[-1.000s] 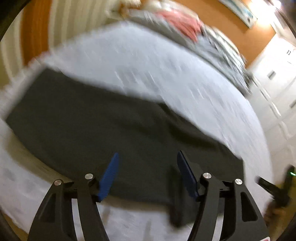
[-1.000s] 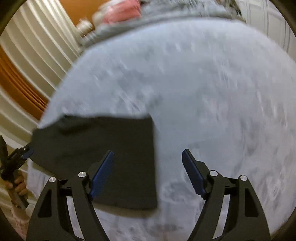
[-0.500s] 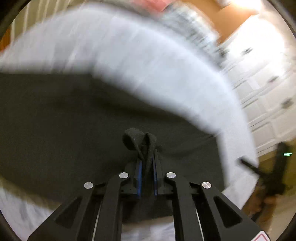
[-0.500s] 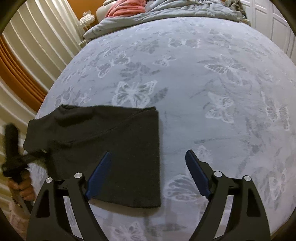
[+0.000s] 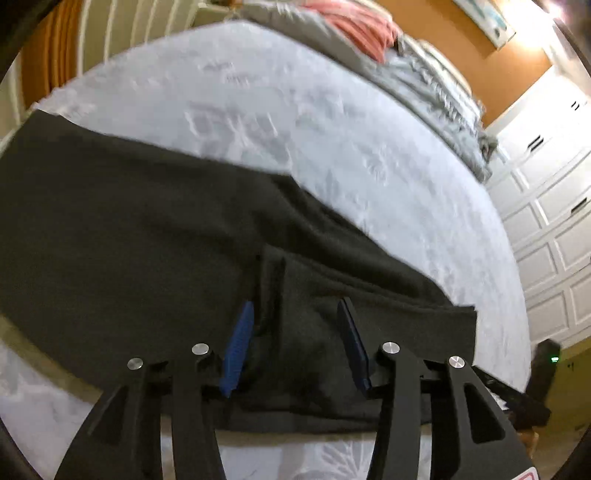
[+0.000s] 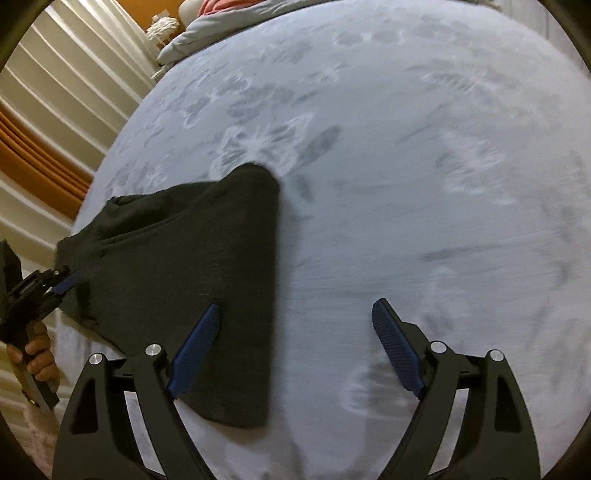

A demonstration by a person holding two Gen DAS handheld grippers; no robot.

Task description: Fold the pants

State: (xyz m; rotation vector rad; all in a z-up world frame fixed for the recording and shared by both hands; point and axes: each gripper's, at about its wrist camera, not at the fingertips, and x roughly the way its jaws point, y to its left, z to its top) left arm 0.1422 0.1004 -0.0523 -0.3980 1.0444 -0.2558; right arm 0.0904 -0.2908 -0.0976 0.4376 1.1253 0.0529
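Observation:
Dark grey pants [image 5: 147, 240] lie flat across a pale blue butterfly-print bed cover [image 5: 295, 129]. My left gripper [image 5: 295, 306] hovers over their near end. Its jaws are opening, and a raised fold of the cloth [image 5: 280, 280] stands between the blue pads without being pressed. In the right wrist view the pants [image 6: 207, 258] stretch off to the left, where the left gripper [image 6: 55, 284] sits at their far end. My right gripper [image 6: 295, 306] straddles the pants' right edge. Its jaws are opening wide; the left finger [image 6: 199, 339] is above the cloth and the right one above bare cover.
A crumpled grey duvet [image 5: 424, 74] and a red cloth [image 5: 354, 29] lie at the head of the bed. White panelled doors [image 5: 554, 221] stand on the right, striped curtains [image 6: 55, 110] on the left. A hand [image 6: 37, 354] holds the left gripper's handle.
The left gripper shut on a pinch of the pants, then let go and spread, leaving a raised fold. The right gripper came down closer to the bed and widened slightly.

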